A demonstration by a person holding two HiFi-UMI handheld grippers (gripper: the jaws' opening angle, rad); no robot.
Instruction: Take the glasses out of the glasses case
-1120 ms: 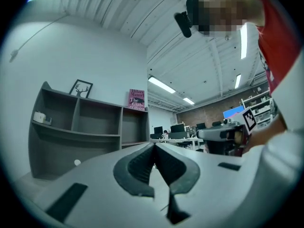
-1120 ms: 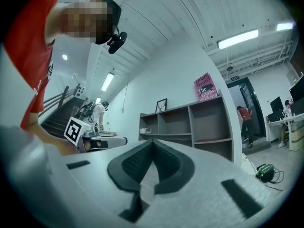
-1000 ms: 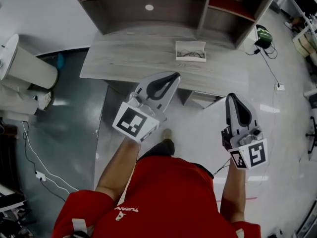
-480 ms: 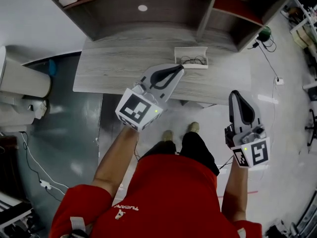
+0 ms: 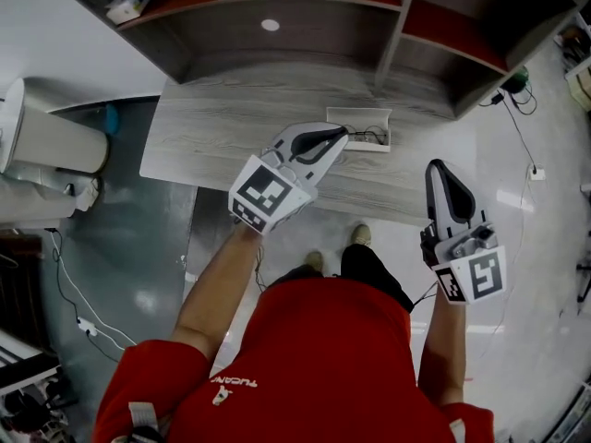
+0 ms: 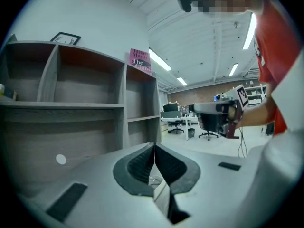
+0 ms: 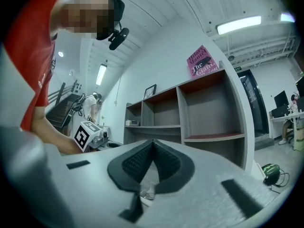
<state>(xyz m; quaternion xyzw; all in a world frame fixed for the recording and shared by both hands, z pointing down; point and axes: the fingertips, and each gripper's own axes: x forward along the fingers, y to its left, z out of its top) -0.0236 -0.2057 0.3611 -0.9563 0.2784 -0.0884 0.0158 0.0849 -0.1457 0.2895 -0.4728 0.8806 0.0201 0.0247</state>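
Observation:
A white glasses case (image 5: 371,114) lies open on the grey wooden desk (image 5: 222,127), with dark-framed glasses (image 5: 369,137) inside it. My left gripper (image 5: 343,134) is shut with nothing in it, and its tip hovers at the case's front left corner. In the left gripper view the jaws (image 6: 154,145) meet, with a sliver of the white case below them. My right gripper (image 5: 438,164) is also shut and empty; it is off the desk's front right edge, to the right of the case. Its jaws (image 7: 152,140) meet in the right gripper view.
A shelf unit (image 5: 305,7) with red-lined compartments stands at the back of the desk, a small white disc (image 5: 270,25) in its lowest bay. A white appliance (image 5: 51,141) stands on the floor at the left. Cables (image 5: 65,284) trail over the floor.
Both grippers have moved forward toward the desk. The left one dropped a little and its tip now reaches the case's corner. Both stayed shut.

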